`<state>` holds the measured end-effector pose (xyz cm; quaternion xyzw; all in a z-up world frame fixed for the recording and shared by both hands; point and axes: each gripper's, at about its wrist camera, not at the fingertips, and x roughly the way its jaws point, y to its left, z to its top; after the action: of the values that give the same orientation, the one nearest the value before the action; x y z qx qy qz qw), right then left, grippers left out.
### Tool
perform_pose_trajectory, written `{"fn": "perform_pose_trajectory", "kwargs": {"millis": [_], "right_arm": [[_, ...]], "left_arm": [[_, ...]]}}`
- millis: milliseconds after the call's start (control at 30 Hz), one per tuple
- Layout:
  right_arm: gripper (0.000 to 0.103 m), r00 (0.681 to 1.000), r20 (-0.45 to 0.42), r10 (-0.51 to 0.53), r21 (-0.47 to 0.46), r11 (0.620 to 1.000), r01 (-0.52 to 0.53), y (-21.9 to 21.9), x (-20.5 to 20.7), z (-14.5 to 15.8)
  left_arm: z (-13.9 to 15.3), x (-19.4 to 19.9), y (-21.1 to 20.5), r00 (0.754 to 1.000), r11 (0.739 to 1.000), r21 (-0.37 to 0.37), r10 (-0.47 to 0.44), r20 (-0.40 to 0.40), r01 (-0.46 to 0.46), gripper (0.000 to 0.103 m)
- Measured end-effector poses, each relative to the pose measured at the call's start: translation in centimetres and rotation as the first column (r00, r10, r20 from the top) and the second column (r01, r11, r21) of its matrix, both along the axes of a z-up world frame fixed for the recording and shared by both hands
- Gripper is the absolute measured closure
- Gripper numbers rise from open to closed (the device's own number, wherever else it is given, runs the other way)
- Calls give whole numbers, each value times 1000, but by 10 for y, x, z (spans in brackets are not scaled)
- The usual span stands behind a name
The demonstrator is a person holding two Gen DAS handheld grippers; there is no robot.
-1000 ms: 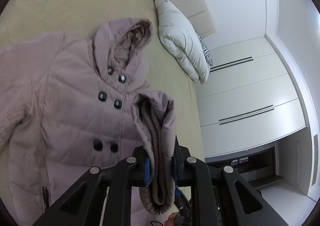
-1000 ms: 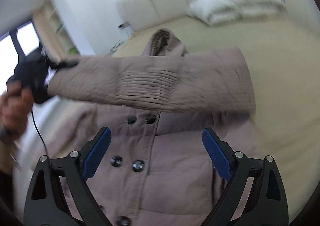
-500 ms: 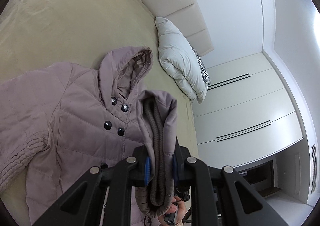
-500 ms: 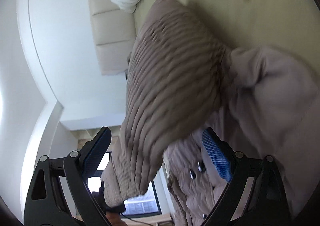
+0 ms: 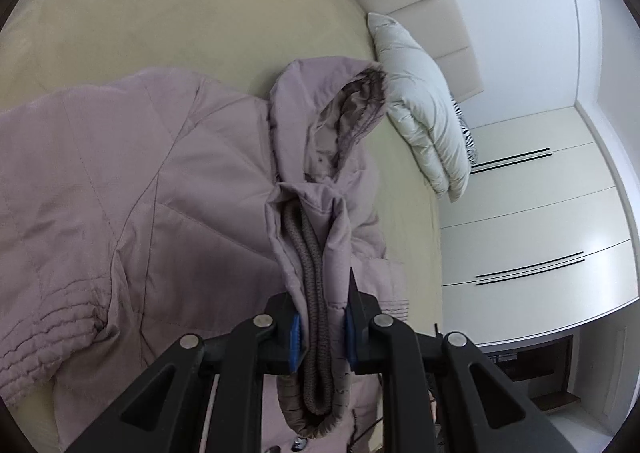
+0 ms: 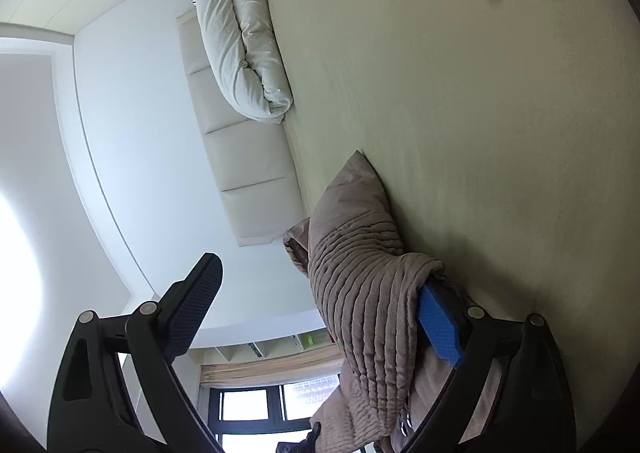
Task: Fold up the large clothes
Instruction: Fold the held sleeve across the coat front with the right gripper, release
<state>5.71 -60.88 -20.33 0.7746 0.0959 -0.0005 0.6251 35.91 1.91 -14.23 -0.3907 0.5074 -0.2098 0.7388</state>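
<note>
A mauve hooded puffer coat (image 5: 132, 189) lies spread on the bed, hood (image 5: 320, 109) toward the pillows. My left gripper (image 5: 320, 333) is shut on the coat's sleeve cuff (image 5: 316, 293), its grey knit lining between the blue pads, held over the coat's chest. In the right wrist view, a ribbed sleeve section (image 6: 360, 293) lies between the jaws of my right gripper (image 6: 316, 309), draped over its right finger (image 6: 438, 329). The jaws stand wide open. The left finger (image 6: 192, 305) is clear of the fabric.
The bed has a pale yellow-green sheet (image 5: 160, 13) (image 6: 480, 93). Folded white duvet and pillows (image 5: 424, 113) (image 6: 240, 33) lie by the cream padded headboard (image 6: 236, 157). White wardrobes (image 5: 540, 233) stand to the right. A window (image 6: 260, 413) shows low in the right wrist view.
My left gripper carried the cuff in over the coat's chest, covering the buttons. My right gripper rolled sideways and moved in against the ribbed sleeve, still open.
</note>
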Motion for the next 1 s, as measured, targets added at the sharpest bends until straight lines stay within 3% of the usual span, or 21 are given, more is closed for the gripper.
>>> {"fn": "perform_pose_trajectory", "kwargs": {"millis": [67,167,333,400,467,533,600,633,733,800,867,933,1000], "right_arm": [[19,1000,-10,25,-32,999,-25,-7,-5,-5],[20,997,-36,75,-83,993,-78,6,0,-6],[19,974,-197,114,-284,944,-168,32,-46,42],[18,977,-184,111,-377,910,-174,40,-54,75],[18,979,-161,124,-472,862,-187,49,-35,109],[18,971,-132,201,-540,807,-240,59,-7,129],[18,953,-119,278,-546,784,-297,65,30,125],[18,944,-168,285,-529,782,-330,64,47,114],[18,907,-309,287,-452,794,-406,51,76,66],[21,914,-293,281,-431,814,-389,43,71,38],[22,929,-245,277,-482,797,-365,45,61,35],[21,917,-273,290,-514,762,-394,51,56,40],[19,910,-283,303,-509,757,-411,52,52,55]], "left_arm": [[-19,10,-2,1000,998,55,9,-19,-8,85],[-42,20,6,998,998,66,28,-52,-25,85],[-50,30,15,999,996,88,23,-43,-19,82],[-52,33,17,999,995,97,28,-40,-24,81],[-56,34,18,999,995,100,26,-41,-22,81],[-57,35,16,999,994,111,22,-40,-17,81],[-58,36,16,999,992,124,13,-39,-8,80],[-58,36,16,999,991,133,9,-39,-4,79],[-60,38,17,999,990,138,5,-39,0,76],[-64,37,20,999,993,115,3,-35,1,75],[-65,37,23,999,995,100,5,-34,-2,74],[-60,32,26,1000,993,117,15,-24,-12,73],[-51,26,29,1000,989,148,26,-2,-26,71]]}}
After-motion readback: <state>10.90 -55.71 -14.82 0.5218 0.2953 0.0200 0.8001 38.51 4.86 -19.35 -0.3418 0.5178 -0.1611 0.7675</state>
